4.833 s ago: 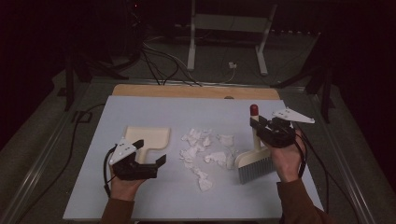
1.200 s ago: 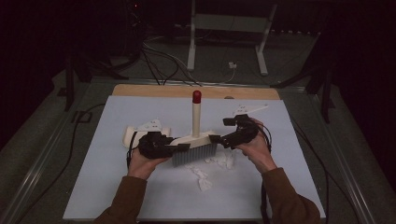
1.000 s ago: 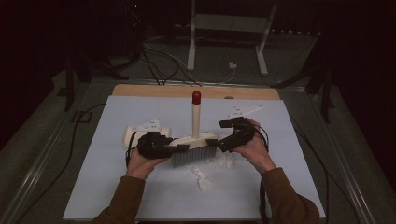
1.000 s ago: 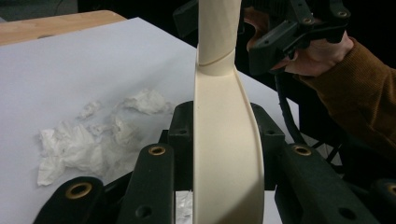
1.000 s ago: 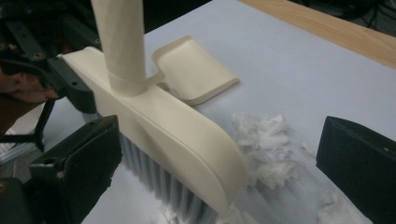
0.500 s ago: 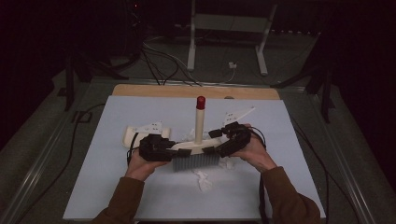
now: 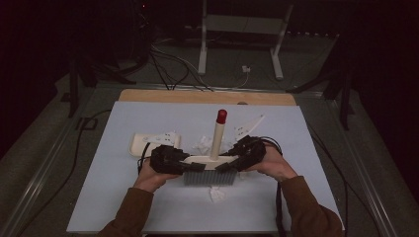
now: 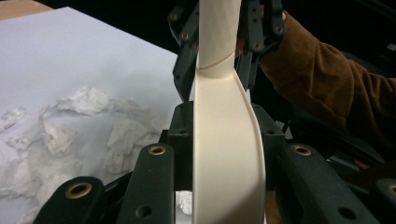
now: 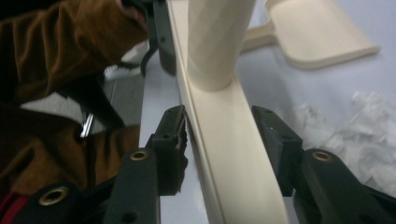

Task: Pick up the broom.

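A cream brush (image 7: 207, 163) with grey bristles and a red-tipped handle (image 7: 221, 116) hangs level over the middle of the table, its handle pointing up and away. My left gripper (image 7: 190, 167) is shut on the left end of its head. In the left gripper view the cream bar (image 8: 229, 154) runs between the pads of that gripper (image 8: 229, 135). My right gripper (image 7: 227, 165) has just been closing on the right end. Both pads of the right gripper (image 9: 224, 135) now lie against the bar (image 9: 229, 177).
A cream dustpan (image 7: 153, 143) lies flat to the left of the hands and appears again as the dustpan (image 9: 317, 28) in the right gripper view. Crumpled paper (image 7: 202, 145) lies behind the brush, with one scrap (image 7: 216, 193) in front. The pale blue table sheet (image 7: 148, 207) ends near the sleeves.
Earlier the right gripper alone held the brush at the right. The brush came to the middle, the left gripper took its left end, and the right jaws went from wide to closed on the right end.
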Tool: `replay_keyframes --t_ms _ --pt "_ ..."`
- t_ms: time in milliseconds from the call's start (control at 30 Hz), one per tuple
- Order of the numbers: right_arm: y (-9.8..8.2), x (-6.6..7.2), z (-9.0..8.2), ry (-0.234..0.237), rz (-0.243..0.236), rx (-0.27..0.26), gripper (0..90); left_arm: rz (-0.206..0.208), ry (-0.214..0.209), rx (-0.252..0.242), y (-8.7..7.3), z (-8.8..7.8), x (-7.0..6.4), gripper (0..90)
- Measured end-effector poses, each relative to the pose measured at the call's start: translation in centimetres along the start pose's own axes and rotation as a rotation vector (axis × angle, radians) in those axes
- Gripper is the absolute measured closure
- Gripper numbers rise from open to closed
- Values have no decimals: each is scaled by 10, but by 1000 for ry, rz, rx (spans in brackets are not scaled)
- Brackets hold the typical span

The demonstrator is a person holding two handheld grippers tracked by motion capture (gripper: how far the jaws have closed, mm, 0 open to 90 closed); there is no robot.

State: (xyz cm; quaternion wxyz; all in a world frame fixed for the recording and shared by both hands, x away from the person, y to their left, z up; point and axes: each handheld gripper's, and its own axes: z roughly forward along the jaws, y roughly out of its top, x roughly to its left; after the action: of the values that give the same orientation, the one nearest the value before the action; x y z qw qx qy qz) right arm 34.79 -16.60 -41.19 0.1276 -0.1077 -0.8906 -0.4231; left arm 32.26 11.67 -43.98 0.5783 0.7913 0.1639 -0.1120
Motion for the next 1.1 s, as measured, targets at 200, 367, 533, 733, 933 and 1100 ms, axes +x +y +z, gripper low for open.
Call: replay_keyframes --t_ms 200,367,533,733,933,1100 --pt "-4 1 1 38 -7 -7 668 0 31 -20 0 0 -1 624" --pt "-3 2 1 -6 0 -12 678 5 131 -25 2 0 -4 519" --pt "-4 2 0 -32 8 -16 679 4 213 -59 1 -5 -7 461" --pt "-9 -1 -6 -83 32 -26 679 -26 325 -132 0 -24 -8 263" --pt "-11 -2 -15 -158 71 -79 678 -43 507 -128 -1 -37 -13 123" --pt "-13 -4 -23 -230 111 -144 678 -64 591 -136 -8 -43 -16 19"
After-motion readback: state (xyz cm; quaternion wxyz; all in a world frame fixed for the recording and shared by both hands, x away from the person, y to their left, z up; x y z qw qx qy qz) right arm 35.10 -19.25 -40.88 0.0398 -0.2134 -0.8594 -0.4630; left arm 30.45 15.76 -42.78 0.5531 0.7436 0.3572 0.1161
